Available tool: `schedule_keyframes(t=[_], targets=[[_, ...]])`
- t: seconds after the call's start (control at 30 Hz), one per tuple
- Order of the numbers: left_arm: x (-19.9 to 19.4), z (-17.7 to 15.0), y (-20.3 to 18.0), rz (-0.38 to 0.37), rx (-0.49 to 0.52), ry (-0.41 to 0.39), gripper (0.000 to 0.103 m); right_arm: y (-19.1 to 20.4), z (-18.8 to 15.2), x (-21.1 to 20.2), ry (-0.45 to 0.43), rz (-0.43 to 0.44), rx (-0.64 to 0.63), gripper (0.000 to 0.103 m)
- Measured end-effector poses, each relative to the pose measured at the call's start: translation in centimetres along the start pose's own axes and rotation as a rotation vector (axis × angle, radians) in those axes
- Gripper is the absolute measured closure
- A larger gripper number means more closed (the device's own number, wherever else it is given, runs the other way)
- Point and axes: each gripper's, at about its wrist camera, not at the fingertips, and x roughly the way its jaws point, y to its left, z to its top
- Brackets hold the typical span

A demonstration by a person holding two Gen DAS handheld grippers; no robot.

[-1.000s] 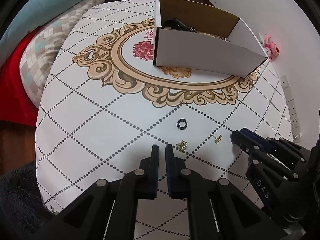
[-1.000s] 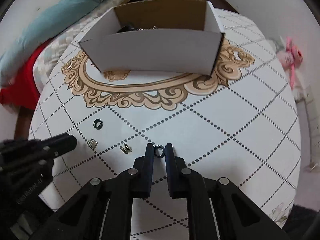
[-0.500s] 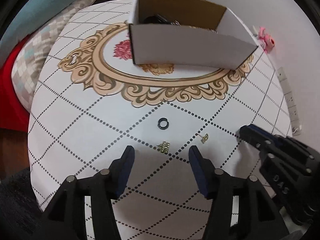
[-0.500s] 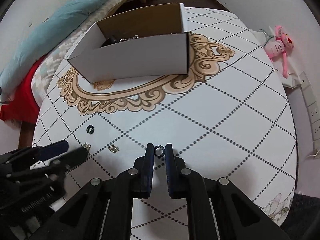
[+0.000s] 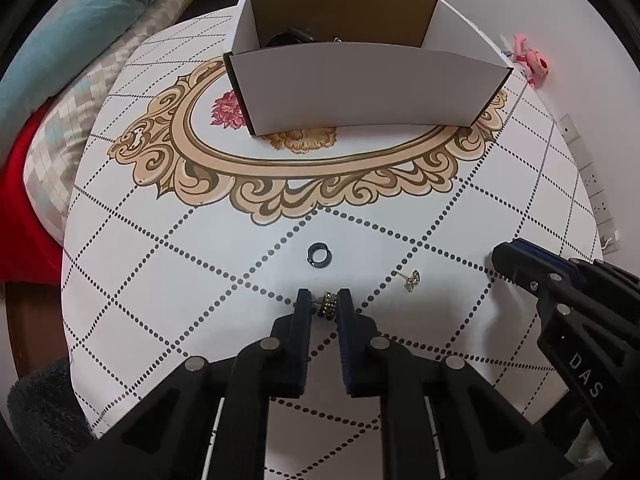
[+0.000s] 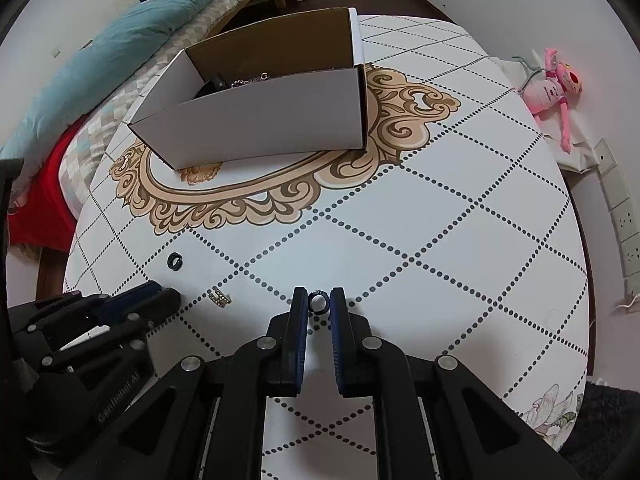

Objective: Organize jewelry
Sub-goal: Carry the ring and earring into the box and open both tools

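Partly done, judging by the white cardboard box (image 5: 360,84) at the far side of the table (image 5: 160,280): a dark item and a bit of chain already inside, the rest hidden behind its front wall. Four small pieces not yet in the box. Left gripper (image 5: 325,307) low over the patterned tablecloth, jaws narrowed around a gold studded earring (image 5: 329,305), close on both sides, though full contact cannot be confirmed. Right gripper (image 6: 319,303) with jaws nearly together, clamped on a small dark ring (image 6: 319,304), held just above the cloth. Loose on the cloth: a second dark ring (image 5: 319,255) just beyond the left gripper's tips, and another gold earring (image 5: 412,280) with its post sticking out, between the two grippers. Seen from the right wrist, that same earring (image 6: 220,298) lying just beside the left gripper's tips. Box well apart from both grippers, across the ornate gold border. Probably left to do: carry the ring and the studded earring over the box wall and drop them in, then come back for the remaining ring and earring. Small, light pieces, likely easy to slip from the jaws on the way.
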Motion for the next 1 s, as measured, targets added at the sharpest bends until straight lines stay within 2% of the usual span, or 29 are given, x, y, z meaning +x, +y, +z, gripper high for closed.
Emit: schedule_keyframes(t=[0.13,0.27,0.47,0.73,0.87,1.0], targets=[[-0.8,-0.2,0.2,-0.020,-0.002,-0.005,0.099,-0.1,0.2,-0.5,-0.013,0.003,0.005,0.091],[-2.0,-0.2,0.4,-0.048,-0.004,-0.018,0.099,-0.2,0.6,-1.6,-0.035,0.020,0.014,0.091],[-5.4,1.0,2.1,-0.130,-0.047,-0.063,0.099,-0.8,2.1,-4.1,-0.087,0.059,0.045,0.091],[-10.2,4.5,3.1,-0.217,-0.111,-0.162,0.099,-1.5,4.8,-7.6,-0.161,0.135,0.097,0.092],[-11.3,6.3,3.3,-0.232,-0.121,-0.188,0.099,-1.3,6.4,-8.4,-0.176,0.164,0.099,0.092],[-11.8,9.8,3.2,-0.235,-0.116,-0.211,0.099,-0.9,9.3,-8.6,-0.183,0.181,0.086,0.092]])
